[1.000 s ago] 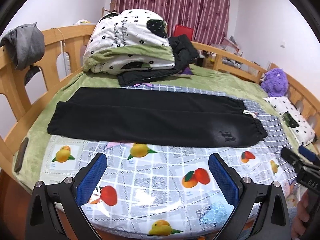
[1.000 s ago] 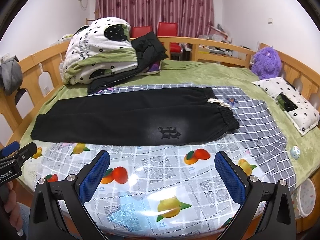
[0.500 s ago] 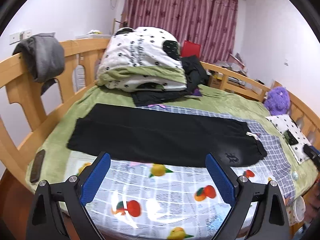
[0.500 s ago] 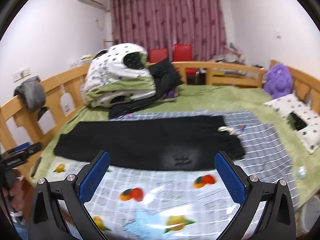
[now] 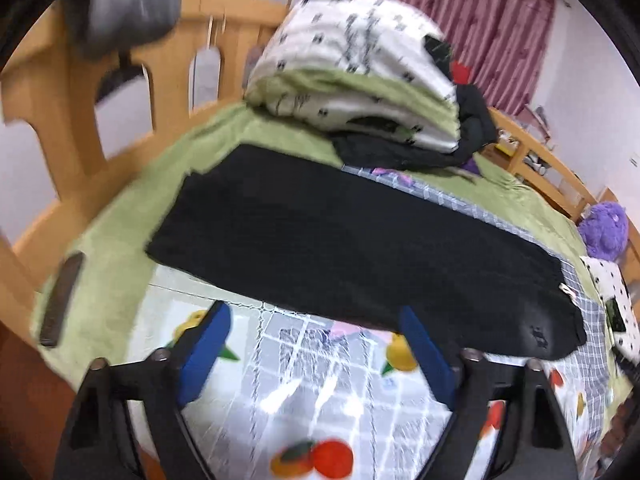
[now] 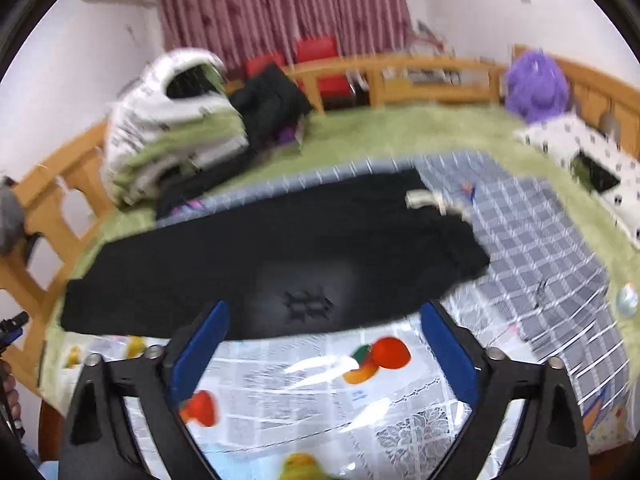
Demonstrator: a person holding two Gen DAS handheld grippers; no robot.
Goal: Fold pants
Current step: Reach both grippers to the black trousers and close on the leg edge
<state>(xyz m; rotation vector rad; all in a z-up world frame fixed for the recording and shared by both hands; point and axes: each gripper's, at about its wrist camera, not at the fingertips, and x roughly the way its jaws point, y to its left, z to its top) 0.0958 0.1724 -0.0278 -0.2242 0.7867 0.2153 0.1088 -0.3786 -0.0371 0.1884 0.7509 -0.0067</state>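
The pants [image 5: 352, 252] lie flat and lengthwise across the bed, already doubled leg on leg, parallel to the near edge of the fruit-print cloth [image 5: 316, 384] that covers the bed's front. That layout leaves the long near hem within reach of both tools. The left gripper [image 5: 316, 340] hangs over the cloth with its jaws spread wide and nothing between them, aimed at the near hem toward the cuff end, which reaches the bed's left side by the wooden rail [image 5: 120, 80]. The right gripper [image 6: 324, 336] is likewise released and empty, pointed at the thigh area with the printed logo [image 6: 308, 304], near the waistband and its white drawstring [image 6: 428, 200]. Both views are motion-blurred. The spacing suggests each tool is meant to take one end for a crosswise fold; no grasp has begun.
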